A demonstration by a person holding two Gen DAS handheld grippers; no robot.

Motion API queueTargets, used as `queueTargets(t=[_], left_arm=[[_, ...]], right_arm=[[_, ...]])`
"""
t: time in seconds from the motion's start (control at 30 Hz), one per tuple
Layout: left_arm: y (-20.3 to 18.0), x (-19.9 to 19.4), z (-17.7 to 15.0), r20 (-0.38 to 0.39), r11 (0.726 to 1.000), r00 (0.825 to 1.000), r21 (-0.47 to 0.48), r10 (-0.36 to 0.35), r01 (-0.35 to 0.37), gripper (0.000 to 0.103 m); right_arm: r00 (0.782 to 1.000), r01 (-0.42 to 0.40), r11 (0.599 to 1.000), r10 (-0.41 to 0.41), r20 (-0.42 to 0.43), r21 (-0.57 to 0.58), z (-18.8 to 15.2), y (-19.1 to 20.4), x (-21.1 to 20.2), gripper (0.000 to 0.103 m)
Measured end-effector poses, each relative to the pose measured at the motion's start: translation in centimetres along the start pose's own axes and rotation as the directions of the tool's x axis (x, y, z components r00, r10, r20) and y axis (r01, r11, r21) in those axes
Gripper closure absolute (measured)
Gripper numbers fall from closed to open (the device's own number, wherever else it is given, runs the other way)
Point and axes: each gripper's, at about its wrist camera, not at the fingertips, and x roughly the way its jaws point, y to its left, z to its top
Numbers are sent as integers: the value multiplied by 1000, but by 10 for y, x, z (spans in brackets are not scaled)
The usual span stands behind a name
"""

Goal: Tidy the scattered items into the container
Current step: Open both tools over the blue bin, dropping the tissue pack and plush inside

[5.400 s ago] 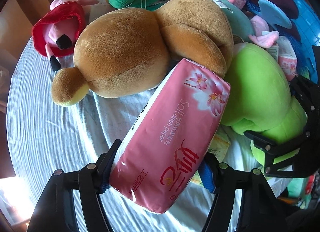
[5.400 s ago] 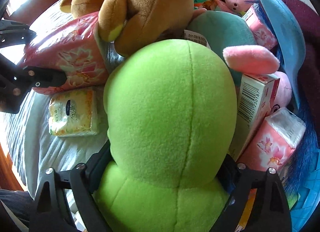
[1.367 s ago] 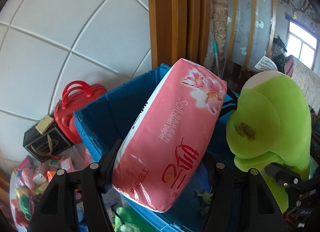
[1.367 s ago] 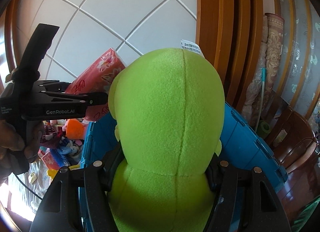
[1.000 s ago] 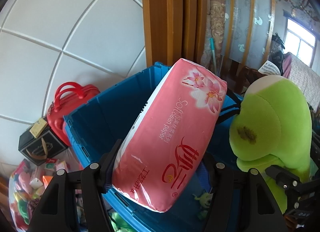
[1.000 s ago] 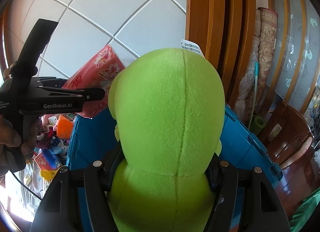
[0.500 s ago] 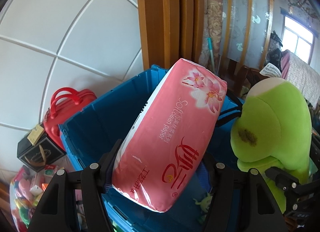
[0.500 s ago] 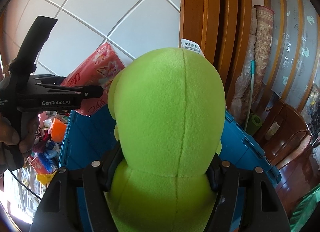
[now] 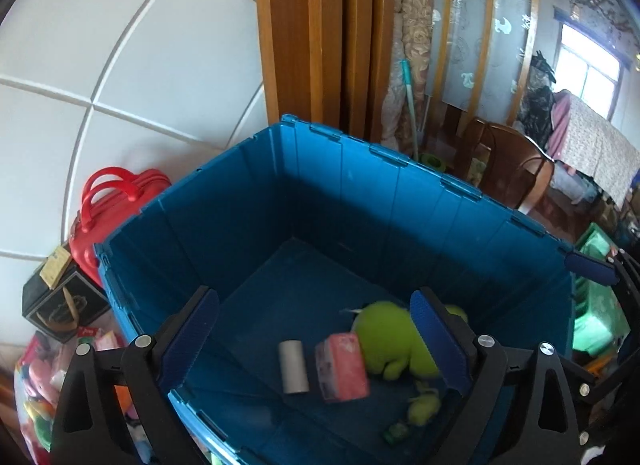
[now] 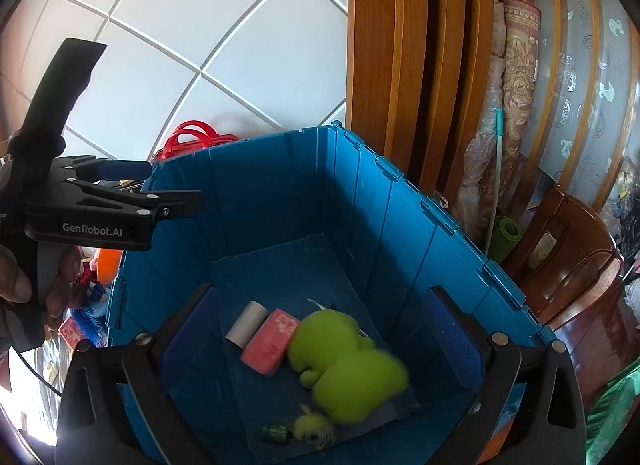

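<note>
Both grippers hover over the open blue bin (image 9: 352,169) (image 10: 400,225). My left gripper (image 9: 314,331) has its jaws opening wide, with nothing between them. My right gripper (image 10: 320,329) is likewise opening and empty. On the bin floor lie the pink tissue pack (image 9: 342,371) (image 10: 270,341) and, beside it, the lime-green plush toy (image 9: 390,339) (image 10: 344,361), both blurred. A grey roll (image 9: 294,367) (image 10: 246,323) lies next to the pack. In the right wrist view the left gripper (image 10: 176,189) reaches over the bin's left rim, held by a hand (image 10: 24,277).
A small green toy (image 10: 316,427) and a dark green object (image 10: 276,433) lie at the bin's near end. A red handbag (image 9: 112,201) and a black box (image 9: 60,297) stand left of the bin. Wooden panels (image 9: 320,33) and a wooden chair (image 10: 572,257) stand behind and to the right.
Both grippers opened. The pink tissue pack dropped from the left and the green plush from the right, and both are now down in the bin.
</note>
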Motion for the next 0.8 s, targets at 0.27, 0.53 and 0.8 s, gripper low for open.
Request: queueTargets(t=[0.27, 0.53, 0.8], left_arm=[[-1, -3, -5, -5, 1000, 1000, -2, -3, 3, 4], [0, -11, -11, -3, 1000, 1000, -14, -7, 7, 4], [-1, -22, -21, 5, 1000, 1000, -27, 1, -1, 4]], right_arm=[[1000, -5, 1000, 5, -2, -3, -4, 3, -4, 0], [1000, -6, 1000, 6, 4, -7, -8, 8, -12, 0], [1000, -4, 1000, 4, 9, -12, -14, 14, -21, 0]])
